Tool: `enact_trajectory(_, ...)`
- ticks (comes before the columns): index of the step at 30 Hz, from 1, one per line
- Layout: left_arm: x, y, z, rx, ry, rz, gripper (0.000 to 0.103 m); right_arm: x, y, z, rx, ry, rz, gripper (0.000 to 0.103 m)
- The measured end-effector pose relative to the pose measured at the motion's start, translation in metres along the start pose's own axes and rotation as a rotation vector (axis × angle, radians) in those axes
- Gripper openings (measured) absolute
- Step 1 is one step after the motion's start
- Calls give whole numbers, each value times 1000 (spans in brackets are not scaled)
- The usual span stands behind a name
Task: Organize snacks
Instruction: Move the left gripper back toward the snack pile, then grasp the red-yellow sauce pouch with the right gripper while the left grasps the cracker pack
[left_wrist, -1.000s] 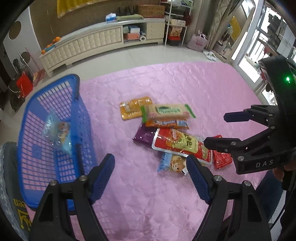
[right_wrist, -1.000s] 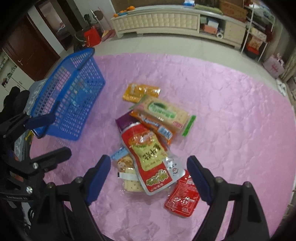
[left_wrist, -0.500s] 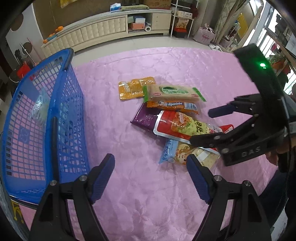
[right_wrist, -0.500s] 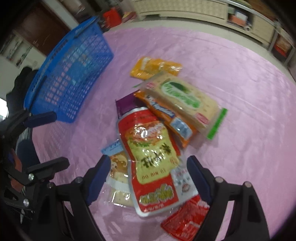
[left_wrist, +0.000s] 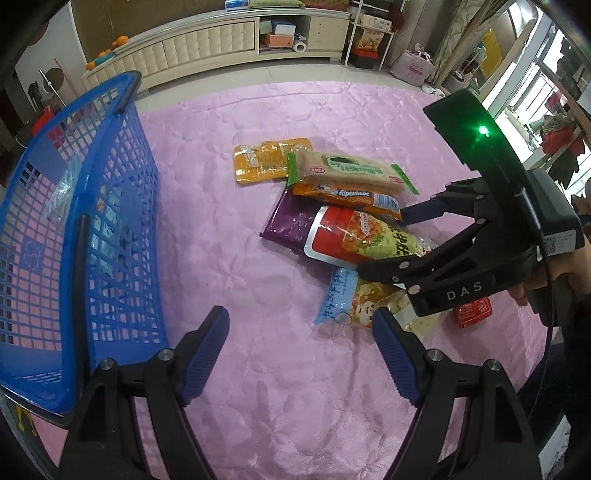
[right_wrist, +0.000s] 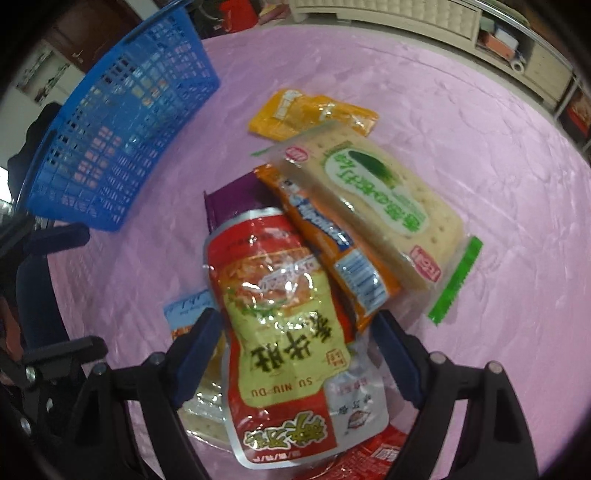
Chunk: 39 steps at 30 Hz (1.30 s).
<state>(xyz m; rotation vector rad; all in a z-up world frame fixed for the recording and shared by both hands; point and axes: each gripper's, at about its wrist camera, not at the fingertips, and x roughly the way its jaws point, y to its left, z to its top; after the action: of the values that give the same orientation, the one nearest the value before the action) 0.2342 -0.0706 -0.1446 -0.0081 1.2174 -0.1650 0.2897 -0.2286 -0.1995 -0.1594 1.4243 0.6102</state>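
Several snack packs lie heaped on the pink cloth. A red-and-yellow pouch tops the pile, with a green cracker pack, an orange Alpenliebe pack, a purple pack and a yellow pack behind it. My right gripper points down over the pouch. Its jaws are closing with the pouch between them, and the pads stand clear of its sides. My left gripper hangs open over bare cloth beside the blue basket. A clear packet lies in the basket.
A blue-edged biscuit pack and a small red sachet lie under the right gripper. A cream cabinet lines the back wall. A hand holds the right gripper. The cloth's edge runs at lower right.
The right gripper has come down over the pile, so the red-and-yellow pouch now lies between its fingers. The left gripper has sunk a little beside the basket.
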Motion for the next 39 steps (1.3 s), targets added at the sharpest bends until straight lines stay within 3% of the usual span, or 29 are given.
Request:
enact_trajectory(1, 0, 0, 0, 1, 0, 0, 78, 0, 1, 0, -10, 0, 7, 79)
enact_trajectory(3, 1, 1, -1, -2, 3, -4, 78, -4, -3, -3, -2, 2, 60, 61)
enact_trajectory(9, 1, 1, -4, -8, 4, -17, 78, -10, -5, -14, 13, 4, 88, 50)
enact_trajectory(12, -4, 1, -6, -12, -4, -24, 78, -18, 6, -20, -22, -25, 35, 48)
enact_trajectory(20, -21, -3, -8, -1, -39, -46, 78, -57, 20, -33, 24, -84, 0, 48)
enact_trajectory(29, -41, -18, -12, 53, -88, -78, 78, -111, 22, -62, 146, -185, -64, 48)
enact_trajectory(33, -43, -33, -14, 136, -113, -79, 78, -128, 17, -83, 201, -240, -97, 48)
enact_trajectory(39, -33, -65, -19, 348, -154, -60, 78, -134, 11, -115, 293, -290, -170, 48)
